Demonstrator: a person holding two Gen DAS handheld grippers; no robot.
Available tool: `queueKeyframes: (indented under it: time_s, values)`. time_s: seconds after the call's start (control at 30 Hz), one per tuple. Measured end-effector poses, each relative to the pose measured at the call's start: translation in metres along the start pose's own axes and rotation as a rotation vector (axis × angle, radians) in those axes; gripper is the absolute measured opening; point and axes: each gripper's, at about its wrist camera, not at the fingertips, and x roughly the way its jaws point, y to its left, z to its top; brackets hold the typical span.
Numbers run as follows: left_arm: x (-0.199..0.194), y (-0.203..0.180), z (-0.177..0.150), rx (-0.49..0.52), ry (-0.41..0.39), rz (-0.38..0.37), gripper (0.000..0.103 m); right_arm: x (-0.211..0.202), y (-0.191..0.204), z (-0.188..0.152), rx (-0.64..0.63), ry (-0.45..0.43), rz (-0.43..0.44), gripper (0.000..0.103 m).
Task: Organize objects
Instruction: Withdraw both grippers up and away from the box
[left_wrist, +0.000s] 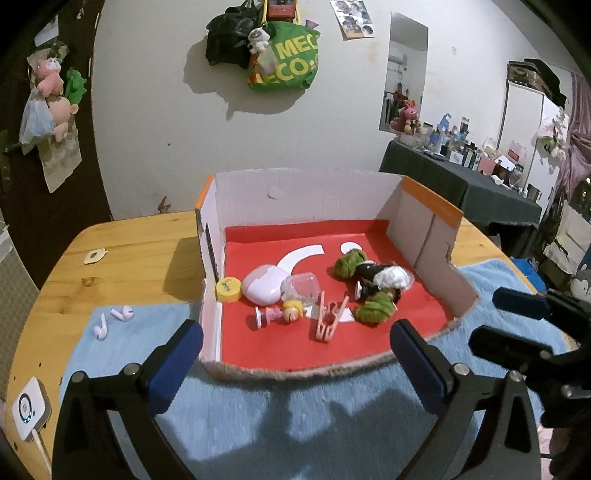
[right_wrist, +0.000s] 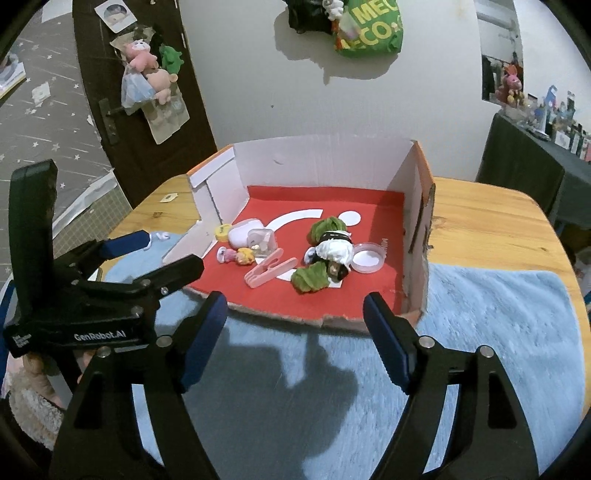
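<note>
- A cardboard box (left_wrist: 306, 192) with white inner walls, orange top edges and a red floor stands on a wooden table (left_wrist: 140, 243); its near wall is cut low and ragged, resting on a light blue towel (left_wrist: 295, 413).
- Inside lie a yellow cap (left_wrist: 228, 289), a pale pink earbud case (left_wrist: 263, 285), a clear plastic cube (left_wrist: 301, 290), a small blonde doll (left_wrist: 280, 315), a pink clothes peg (left_wrist: 330, 319) and a dark doll with green pom-poms (left_wrist: 369, 284), clustered mid-floor.
- A clear round lid (right_wrist: 366, 257) lies just right of the dark doll.
- Two pink earbuds (left_wrist: 112, 320) lie outside on the towel, left of the box.
- The left gripper (left_wrist: 295, 345) is spread wide, empty, before the box.
- The right gripper (right_wrist: 295, 317) is also parted, holding nothing.
</note>
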Motion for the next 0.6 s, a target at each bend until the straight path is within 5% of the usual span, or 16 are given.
queueKeyframes:
  time_s: [0.2, 0.43, 0.6]
  values:
    - [-0.015, -0.002, -0.014, -0.012, -0.002, -0.019, 0.103, -0.020, 0.007, -0.011, 0.004, -0.017, -0.012, 0.076]
    - [-0.029, -0.010, -0.030, 0.021, -0.032, 0.074, 0.103, -0.043, 0.015, -0.020, 0.003, -0.045, -0.012, 0.079]
    - [-0.036, -0.011, -0.040, 0.013, -0.022, 0.057, 0.103, -0.048, 0.021, -0.030, -0.001, -0.049, -0.017, 0.079]
